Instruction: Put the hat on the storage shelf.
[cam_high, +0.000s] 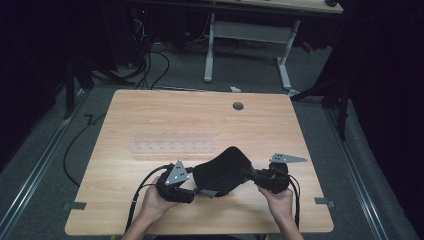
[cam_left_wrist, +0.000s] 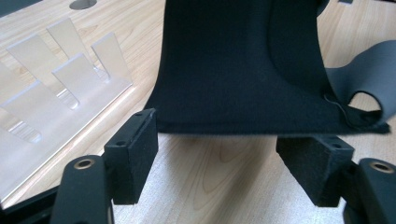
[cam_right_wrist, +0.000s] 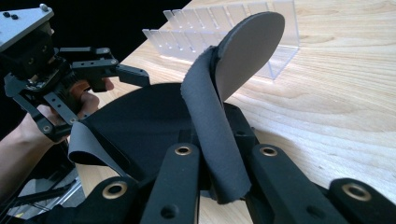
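Two grippers share one black fabric piece (cam_high: 222, 170), low and centre in the high view. It looks light, limp and thin, a soft neoprene-like sheet that curls and sags, so hold it by its hems, since the middle would only bunch. The right gripper (cam_right_wrist: 219, 186) is clamped on a folded edge; the left gripper (cam_left_wrist: 219, 161) stands with jaws apart, the hem just above its pads, not pinched. Just beyond, left of centre, sits a clear acrylic slotted rack (cam_high: 172, 142) on the wooden table (cam_high: 275, 130); its upright fins could snag a trailing flap.
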